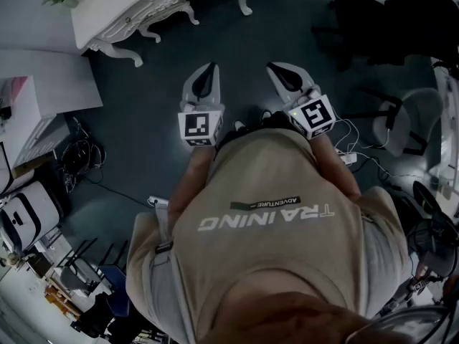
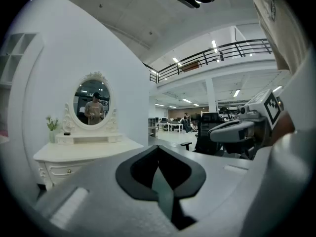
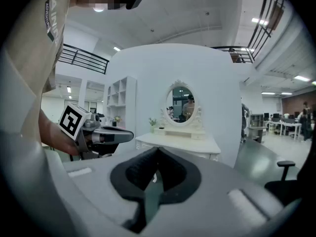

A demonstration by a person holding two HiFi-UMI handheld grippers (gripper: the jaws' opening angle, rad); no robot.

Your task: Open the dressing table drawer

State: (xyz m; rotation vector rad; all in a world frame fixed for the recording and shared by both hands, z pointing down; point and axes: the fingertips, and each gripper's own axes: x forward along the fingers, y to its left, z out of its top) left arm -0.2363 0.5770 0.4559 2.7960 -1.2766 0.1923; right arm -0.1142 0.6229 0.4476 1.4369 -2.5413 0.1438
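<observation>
The white dressing table [image 1: 143, 6] stands a few steps ahead, at the top left of the head view. In the left gripper view its oval mirror [image 2: 93, 101] sits above the top, and a drawer front with a small knob [image 2: 67, 171] looks closed. The right gripper view shows the table [image 3: 180, 143] straight ahead. My left gripper [image 1: 210, 67] and right gripper [image 1: 273, 67] are held side by side in front of my body, well short of the table. Both are shut with nothing between the jaws. Each gripper view shows the other gripper beside it.
Dark floor lies between me and the table. Office chairs [image 1: 401, 120] and loose cables [image 1: 355, 153] are on the right. White boxes [image 1: 43, 84] and a tangle of cables [image 1: 79, 156] are on the left. A white shelf unit [image 3: 121, 100] stands left of the table.
</observation>
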